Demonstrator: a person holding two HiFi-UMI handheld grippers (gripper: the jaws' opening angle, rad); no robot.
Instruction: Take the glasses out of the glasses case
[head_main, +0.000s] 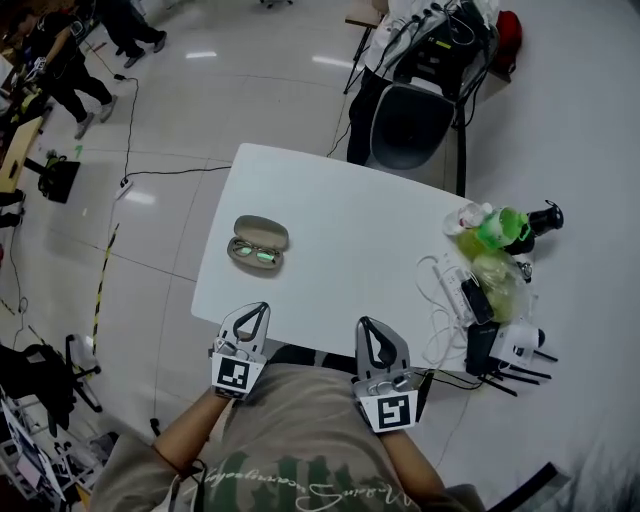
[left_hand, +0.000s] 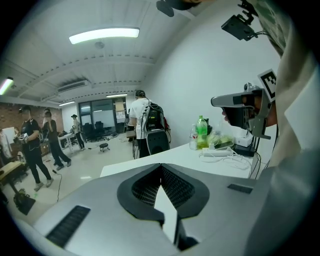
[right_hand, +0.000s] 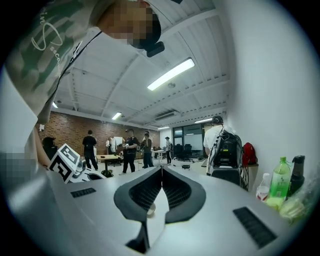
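Holding left gripper (head_main: 260, 309) and right gripper (head_main: 366, 324) at desk (head_main: 350, 225) near edge, both jaws pressed together, empty. We count one open glasses case (head_main: 262, 234) near left edge, one pair of glasses (head_main: 255, 253) inside.

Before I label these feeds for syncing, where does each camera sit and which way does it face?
Head view: on the person's head, looking steeply down at the table and open glasses case; shirt, forearms, left gripper, right gripper show.
Left gripper view: on the left gripper, looking along shut jaws across the table; right gripper at right.
Right gripper view: on the right gripper, looking along shut jaws into the room; left gripper at left.
Shared: green bottle, in all three.
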